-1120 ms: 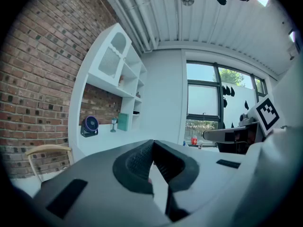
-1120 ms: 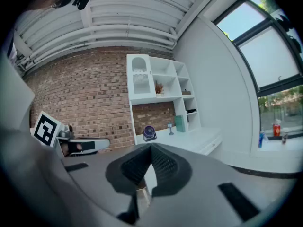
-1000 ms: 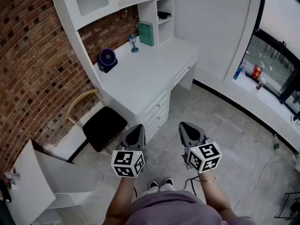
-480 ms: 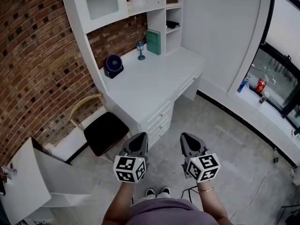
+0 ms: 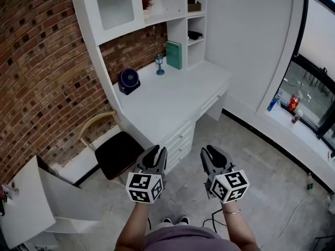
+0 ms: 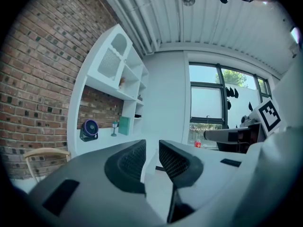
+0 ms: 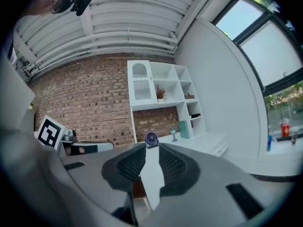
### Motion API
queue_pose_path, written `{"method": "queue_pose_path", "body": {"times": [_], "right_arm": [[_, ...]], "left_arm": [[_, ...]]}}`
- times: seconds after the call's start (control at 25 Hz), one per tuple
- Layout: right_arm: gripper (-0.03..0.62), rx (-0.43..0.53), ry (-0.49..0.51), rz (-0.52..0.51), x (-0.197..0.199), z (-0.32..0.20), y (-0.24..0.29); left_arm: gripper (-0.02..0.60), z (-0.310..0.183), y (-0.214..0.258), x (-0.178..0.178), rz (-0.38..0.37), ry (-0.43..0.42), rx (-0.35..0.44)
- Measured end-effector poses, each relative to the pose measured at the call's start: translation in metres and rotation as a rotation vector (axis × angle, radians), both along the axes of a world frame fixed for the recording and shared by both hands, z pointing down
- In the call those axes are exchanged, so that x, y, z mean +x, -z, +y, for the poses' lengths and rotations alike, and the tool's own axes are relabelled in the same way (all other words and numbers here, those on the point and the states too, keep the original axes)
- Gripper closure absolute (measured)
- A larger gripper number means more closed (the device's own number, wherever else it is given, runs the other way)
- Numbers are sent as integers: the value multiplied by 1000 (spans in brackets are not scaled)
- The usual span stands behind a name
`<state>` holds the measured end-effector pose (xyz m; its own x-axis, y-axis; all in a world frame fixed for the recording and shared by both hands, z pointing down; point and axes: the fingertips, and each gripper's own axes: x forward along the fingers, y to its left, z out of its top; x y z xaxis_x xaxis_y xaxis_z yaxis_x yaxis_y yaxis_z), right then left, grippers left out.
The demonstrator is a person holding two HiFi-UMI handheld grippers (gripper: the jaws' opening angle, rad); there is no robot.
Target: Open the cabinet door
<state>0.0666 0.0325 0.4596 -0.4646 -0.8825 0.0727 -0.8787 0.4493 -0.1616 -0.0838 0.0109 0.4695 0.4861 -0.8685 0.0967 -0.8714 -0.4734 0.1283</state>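
White desk (image 5: 172,103) has a purple fan (image 5: 129,80) at 10 o'clock, tiny lamp (image 5: 159,65) at 12, green book (image 5: 174,55) standing around 1.

Purple fan (image 5: 129,80), sm lamp (image 5: 159,65) & green book (image 5: 174,55) on white desk (image 5: 172,101); chair (image 5: 118,149) beside

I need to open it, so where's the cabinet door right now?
Head view: the cabinet door sits upper left on the shelf unit, above the purple fan.

Bare floor (image 5: 256,156) lies open to the right. The desk (image 5: 172,95) and a chair (image 5: 116,146) at its left end block the way beneath the cabinet door (image 5: 114,4).
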Motion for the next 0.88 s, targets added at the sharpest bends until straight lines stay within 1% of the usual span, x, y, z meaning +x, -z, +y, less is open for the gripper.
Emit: {"method": "queue_pose_path", "body": {"times": [0.12,0.2,0.4,0.48,0.64,0.88], "right_arm": [[489,0,14,0,4,-5,4],[469,6,25,2,7,-6,8],[436,37,69,-1,6,-15,24],[428,45,81,-6,4,-19,31],[419,75,120,-10,-5,-32,43],[418,111,174,-3,-28,-67,58]], "left_arm": [[491,-6,14,7,2,-3,26],[489,-8,24,12,2,-5,51],[465,-19,53,16,-2,2,119],[462,-24,63,16,-9,5,135],[431,-39,78,14,-19,11,168],[431,-78,103,2,-20,20,233]]}}
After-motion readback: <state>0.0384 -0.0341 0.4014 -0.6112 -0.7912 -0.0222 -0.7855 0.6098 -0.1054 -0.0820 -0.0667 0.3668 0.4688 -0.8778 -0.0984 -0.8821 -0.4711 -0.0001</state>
